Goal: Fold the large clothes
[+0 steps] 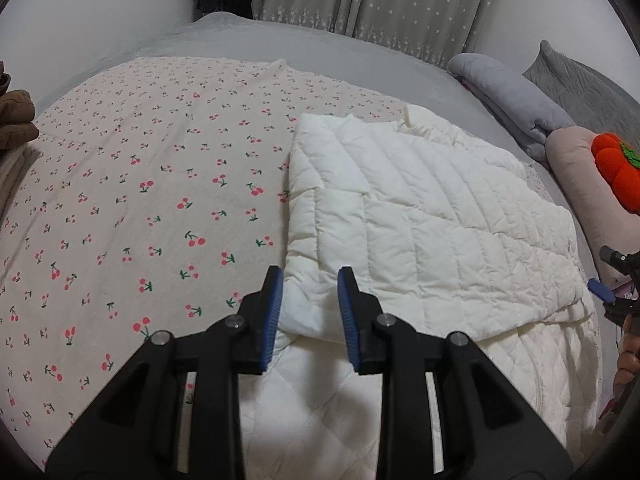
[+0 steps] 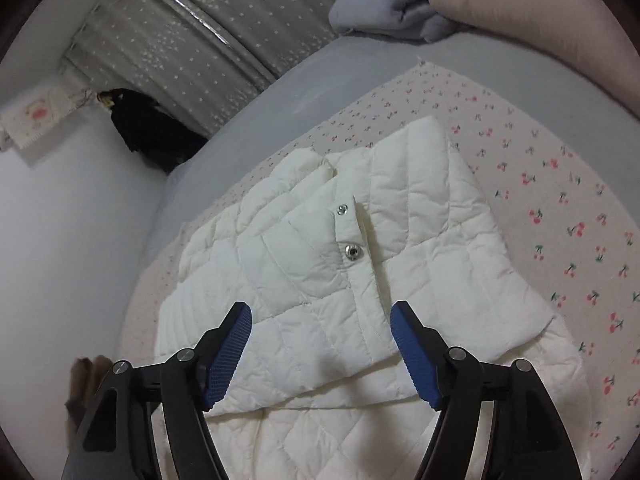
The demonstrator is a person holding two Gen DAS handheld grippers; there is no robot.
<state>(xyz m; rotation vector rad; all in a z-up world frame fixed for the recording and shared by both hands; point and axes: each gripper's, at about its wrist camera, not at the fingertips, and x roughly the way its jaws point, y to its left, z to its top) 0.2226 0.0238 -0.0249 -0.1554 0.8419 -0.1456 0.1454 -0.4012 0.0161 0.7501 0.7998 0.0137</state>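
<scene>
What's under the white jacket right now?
The white quilted jacket lies folded on the cherry-print sheet, which shows around it. Its folded top layer covers its own lower layer, visible only at the near edge. Anything else beneath is hidden. Both claws hover open.

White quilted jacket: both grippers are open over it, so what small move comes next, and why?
Probably lower the left gripper and right gripper to pinch the white jacket at its near folded edge, since both hover open, holding nothing.

Left gripper [image 1: 310, 312] and right gripper [image 2: 320, 354] apparently hover, jaws apart.
</scene>
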